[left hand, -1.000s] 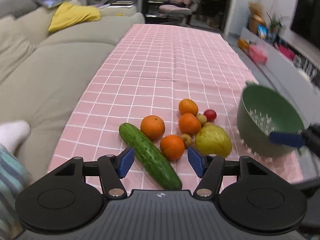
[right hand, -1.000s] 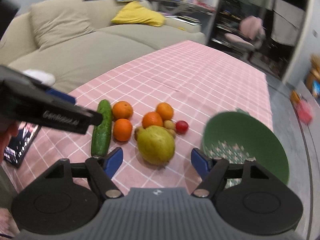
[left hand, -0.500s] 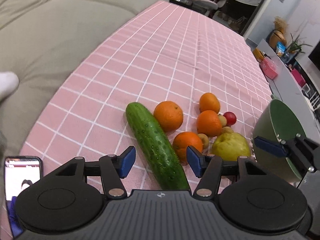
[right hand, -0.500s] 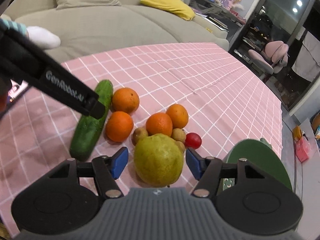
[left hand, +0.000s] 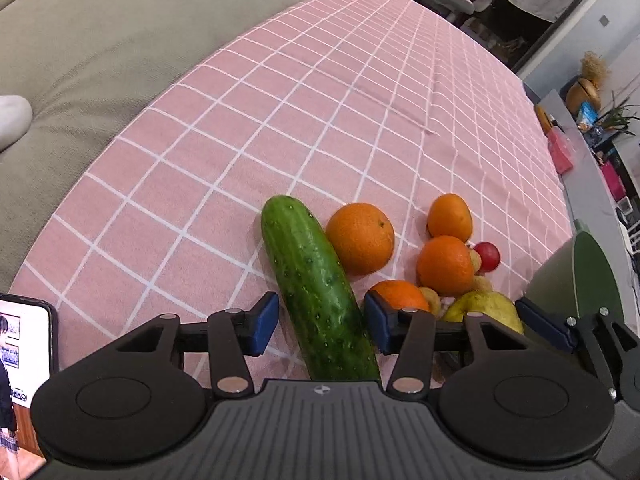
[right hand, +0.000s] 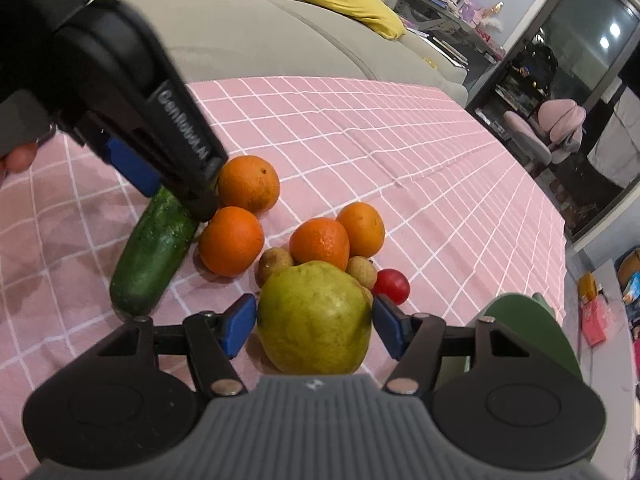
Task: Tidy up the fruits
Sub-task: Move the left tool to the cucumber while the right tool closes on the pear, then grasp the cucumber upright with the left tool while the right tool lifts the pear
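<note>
Two grippers open, each straddling fruit: left gripper around cucumber at frame centre, right gripper around guava at lower centre. I close gently, squeeze mid-body, lift straight toward bowl, lower right.

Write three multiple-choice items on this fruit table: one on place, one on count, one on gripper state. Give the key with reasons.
1. What lies between the left gripper fingers?
A. cucumber
B. red fruit
C. phone

2. How many oranges sit on the tablecloth?
A. two
B. four
C. six

3. How does the right gripper stand?
A. shut, empty
B. open around the yellow-green fruit
C. holding the green bowl

Key: 1 A, the cucumber runs between the blue pads; 2 B, four oranges show in the right wrist view; 3 B, pads flank the fruit with slight gaps.
</note>
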`<action>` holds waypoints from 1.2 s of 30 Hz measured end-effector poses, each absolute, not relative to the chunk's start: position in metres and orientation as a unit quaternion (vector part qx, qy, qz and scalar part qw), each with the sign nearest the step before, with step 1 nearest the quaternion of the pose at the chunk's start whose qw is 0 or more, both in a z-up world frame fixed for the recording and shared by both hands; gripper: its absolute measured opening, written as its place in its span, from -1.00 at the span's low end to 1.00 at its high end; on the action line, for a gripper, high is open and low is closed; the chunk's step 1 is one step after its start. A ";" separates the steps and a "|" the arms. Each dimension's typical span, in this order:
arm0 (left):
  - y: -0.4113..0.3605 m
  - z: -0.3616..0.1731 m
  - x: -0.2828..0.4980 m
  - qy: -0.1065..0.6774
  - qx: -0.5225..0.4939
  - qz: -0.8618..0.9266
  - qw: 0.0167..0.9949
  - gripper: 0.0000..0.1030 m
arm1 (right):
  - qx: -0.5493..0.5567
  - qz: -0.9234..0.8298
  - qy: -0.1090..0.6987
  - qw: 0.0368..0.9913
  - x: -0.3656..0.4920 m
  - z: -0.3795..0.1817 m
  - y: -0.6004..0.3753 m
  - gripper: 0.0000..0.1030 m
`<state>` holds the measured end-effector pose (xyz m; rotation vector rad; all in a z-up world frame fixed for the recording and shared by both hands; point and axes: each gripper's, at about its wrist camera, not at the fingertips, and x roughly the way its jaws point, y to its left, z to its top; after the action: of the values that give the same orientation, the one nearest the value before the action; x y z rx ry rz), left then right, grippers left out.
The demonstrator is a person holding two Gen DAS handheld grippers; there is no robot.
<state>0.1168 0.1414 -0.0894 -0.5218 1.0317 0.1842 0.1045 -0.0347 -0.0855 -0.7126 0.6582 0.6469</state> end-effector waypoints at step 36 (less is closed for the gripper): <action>0.120 -0.038 0.072 0.437 -0.235 0.048 0.867 -0.19 | -0.234 0.265 0.325 0.877 0.055 -0.017 -0.078 0.18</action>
<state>0.0725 0.1195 -0.0383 -0.4927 0.9142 0.1005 0.0553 -0.0781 -0.0166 -0.4877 0.6781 0.5521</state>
